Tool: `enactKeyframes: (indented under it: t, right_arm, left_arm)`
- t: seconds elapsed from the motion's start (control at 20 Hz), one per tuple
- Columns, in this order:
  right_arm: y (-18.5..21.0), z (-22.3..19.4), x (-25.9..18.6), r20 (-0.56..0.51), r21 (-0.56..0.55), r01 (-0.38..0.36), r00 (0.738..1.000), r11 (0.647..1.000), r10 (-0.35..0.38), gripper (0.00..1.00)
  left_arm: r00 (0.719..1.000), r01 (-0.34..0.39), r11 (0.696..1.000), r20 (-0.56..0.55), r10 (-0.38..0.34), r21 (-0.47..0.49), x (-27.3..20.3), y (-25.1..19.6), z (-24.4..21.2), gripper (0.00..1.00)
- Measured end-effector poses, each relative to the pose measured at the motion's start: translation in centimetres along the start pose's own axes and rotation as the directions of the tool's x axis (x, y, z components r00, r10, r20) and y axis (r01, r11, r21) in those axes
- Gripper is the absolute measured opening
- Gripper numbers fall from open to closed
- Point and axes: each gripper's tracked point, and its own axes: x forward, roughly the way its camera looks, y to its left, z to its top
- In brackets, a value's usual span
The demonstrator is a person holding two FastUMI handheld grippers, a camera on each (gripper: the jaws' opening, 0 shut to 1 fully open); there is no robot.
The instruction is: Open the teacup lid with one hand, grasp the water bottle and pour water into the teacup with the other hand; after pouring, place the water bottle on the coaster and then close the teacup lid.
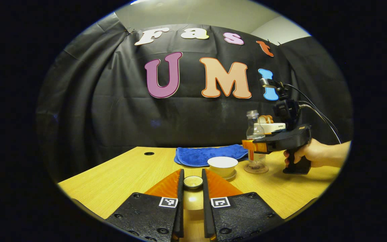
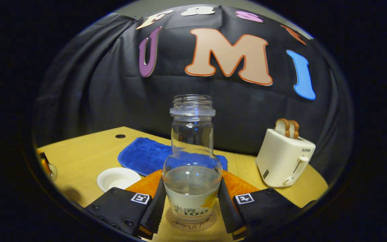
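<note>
The left gripper (image 1: 192, 183) clamps the small, brittle teacup lid (image 1: 192, 182) by its knob. Beyond it, the open teacup (image 1: 222, 164) sits mid-desk. The right gripper (image 2: 192, 198) brackets the slick, part-filled water bottle (image 2: 192, 168) low on the coaster (image 2: 190, 222); whether its fingers press is unclear.

Black pistol-grip right gripper (image 1: 252, 145) trails dark cables, camera mounted above; left gripper (image 1: 192, 188) has black screwed plates bearing square markers.

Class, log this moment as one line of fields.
left gripper: shut on lid | right gripper: around bottle on coaster | teacup: open
</note>
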Motion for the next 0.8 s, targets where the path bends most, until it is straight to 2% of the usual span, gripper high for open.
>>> enactKeyframes:
  t: [0.1, 0.55, 0.65, 0.8]
  right_arm:
    - [-0.08, 0.08, -0.01, 0.004, 0.026, 0.02, 1.0, 0.999, -0.02, 0.77]
    - [0.04, 0.52, 0.28, 0.061, 0.074, 0.01, 0.998, 0.997, -0.015, 0.78]
    - [0.21, 0.47, 0.3, 0.064, 0.079, 0.008, 0.998, 0.997, -0.013, 0.75]
    - [0.12, 0.4, 0.43, 0.062, 0.077, 0.011, 0.998, 0.997, -0.016, 0.78]
  left_arm:
    - [1.0, 0.0, 1.0, 0.0, 0.0, 0.0, 0.0, -0.01, -0.02, 0.21]
    - [1.0, 0.0, 1.0, -0.001, 0.0, -0.001, 0.01, 0.03, -0.08, 0.21]
    - [1.0, 0.0, 1.0, -0.001, 0.0, -0.001, 0.01, 0.02, -0.09, 0.21]
    - [1.0, -0.003, 1.0, -0.001, 0.003, 0.0, 0.0, 0.01, -0.03, 0.21]
